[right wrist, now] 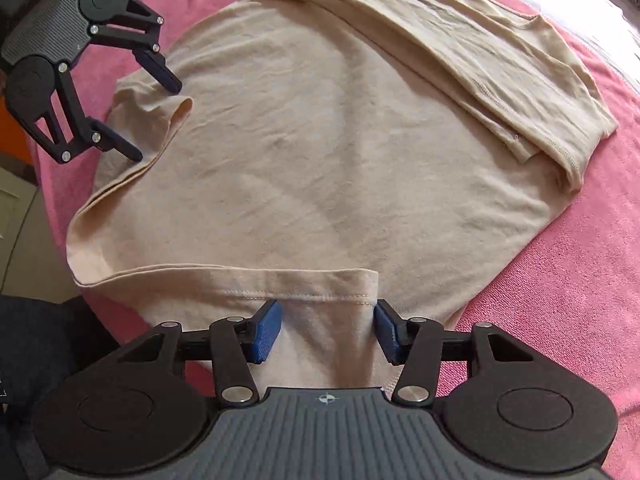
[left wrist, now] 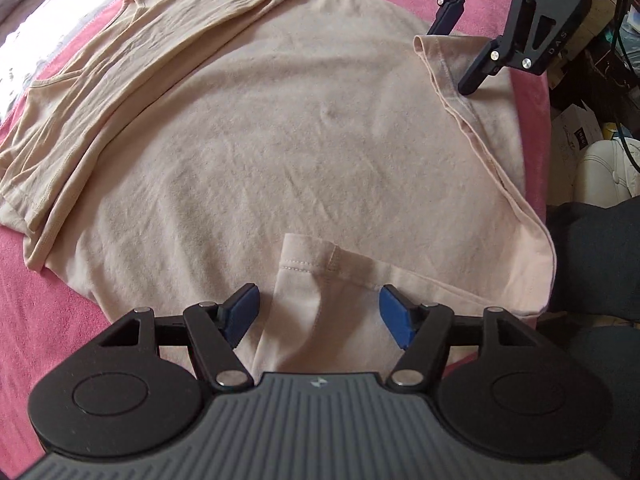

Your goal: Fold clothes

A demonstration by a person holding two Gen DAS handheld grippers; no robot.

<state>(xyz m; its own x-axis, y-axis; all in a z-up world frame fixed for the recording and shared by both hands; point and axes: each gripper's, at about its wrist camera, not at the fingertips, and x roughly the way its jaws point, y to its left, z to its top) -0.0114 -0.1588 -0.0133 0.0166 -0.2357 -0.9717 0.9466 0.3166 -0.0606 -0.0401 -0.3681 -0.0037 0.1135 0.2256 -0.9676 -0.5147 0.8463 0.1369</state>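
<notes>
**A:** What could spoil the fold from here?

**B:** The shirt is thin and limp, and it lies on a fuzzy pink cover that looks likely to drag at it. Each gripper has a doubled-over edge between its jaws. If one closes on the top layer only, the flap would open as it rises. If the two lift unevenly, the far side, already folded in as a long band, could be pulled askew.

**A:** How do the grippers stand?

**B:** Both wide open. The left gripper has a stitched hem corner between its blue pads, with cloth running under it. The right gripper straddles the hemmed edge at the other end of the near side; I can't tell if its pads touch the cloth.

**A:** And the shirt overall?

**B:** Spread flat across the cover, near edge turned in, close to the cover's edge.
</notes>
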